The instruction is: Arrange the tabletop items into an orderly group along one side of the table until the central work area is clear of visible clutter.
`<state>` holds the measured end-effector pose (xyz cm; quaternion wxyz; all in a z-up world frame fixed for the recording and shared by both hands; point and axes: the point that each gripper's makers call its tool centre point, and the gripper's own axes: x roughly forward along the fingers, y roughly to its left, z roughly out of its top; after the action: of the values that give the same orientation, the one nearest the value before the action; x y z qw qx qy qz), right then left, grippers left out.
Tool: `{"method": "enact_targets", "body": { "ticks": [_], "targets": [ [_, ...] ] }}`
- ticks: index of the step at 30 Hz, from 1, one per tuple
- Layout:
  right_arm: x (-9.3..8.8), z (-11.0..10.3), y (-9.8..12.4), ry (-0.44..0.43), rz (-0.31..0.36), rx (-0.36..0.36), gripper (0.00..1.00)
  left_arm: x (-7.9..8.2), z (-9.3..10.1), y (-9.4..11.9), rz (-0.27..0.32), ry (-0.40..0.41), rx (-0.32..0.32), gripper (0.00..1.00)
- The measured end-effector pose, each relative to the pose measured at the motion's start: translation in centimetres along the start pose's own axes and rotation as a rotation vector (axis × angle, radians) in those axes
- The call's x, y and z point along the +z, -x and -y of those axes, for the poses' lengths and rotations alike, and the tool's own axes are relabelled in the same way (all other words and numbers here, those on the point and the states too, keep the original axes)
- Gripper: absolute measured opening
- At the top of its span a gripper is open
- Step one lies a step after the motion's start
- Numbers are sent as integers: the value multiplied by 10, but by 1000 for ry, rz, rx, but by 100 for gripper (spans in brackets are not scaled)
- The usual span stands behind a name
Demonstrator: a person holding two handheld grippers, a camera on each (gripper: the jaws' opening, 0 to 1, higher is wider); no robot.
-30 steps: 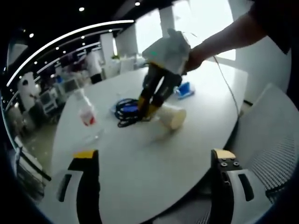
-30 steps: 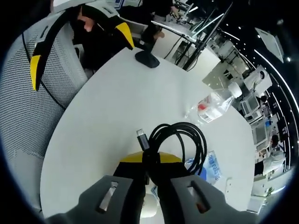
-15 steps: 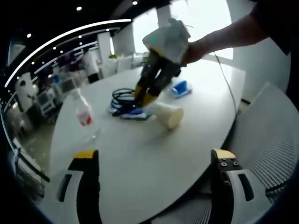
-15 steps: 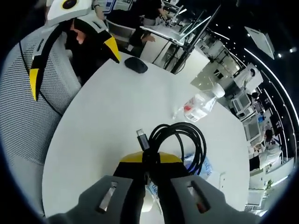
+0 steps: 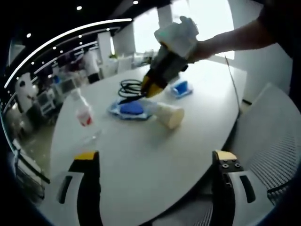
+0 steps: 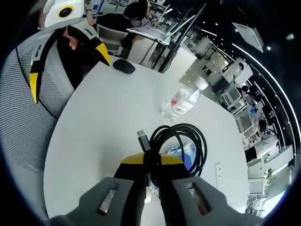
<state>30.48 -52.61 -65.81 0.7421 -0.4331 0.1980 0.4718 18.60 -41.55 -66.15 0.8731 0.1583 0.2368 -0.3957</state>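
my left gripper (image 5: 155,162) hangs with jaws wide apart over the white table (image 5: 141,155). beyond it lie a paper cup (image 5: 170,116) on its side, a blue packet (image 5: 131,108) and a red-labelled water bottle (image 5: 84,114), writing unreadable. my right gripper (image 6: 150,162) has lifted the coiled black usb cable (image 6: 181,141), clamped in its jaws, off the table.

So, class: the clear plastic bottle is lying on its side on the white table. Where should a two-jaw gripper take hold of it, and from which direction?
Grip the bottle across its round body near the red label, coming down from above. Lying flat, its sides are exposed there; the neck is narrower and likelier to slip.
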Motion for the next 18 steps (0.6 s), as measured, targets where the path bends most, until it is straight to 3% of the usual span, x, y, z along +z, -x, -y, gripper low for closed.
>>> {"method": "enact_targets", "body": {
  "ticks": [18],
  "targets": [
    [-52, 5, 31, -57, -80, -66, 6, 0, 3, -1, 1, 8, -17, 96]
  ]
}}
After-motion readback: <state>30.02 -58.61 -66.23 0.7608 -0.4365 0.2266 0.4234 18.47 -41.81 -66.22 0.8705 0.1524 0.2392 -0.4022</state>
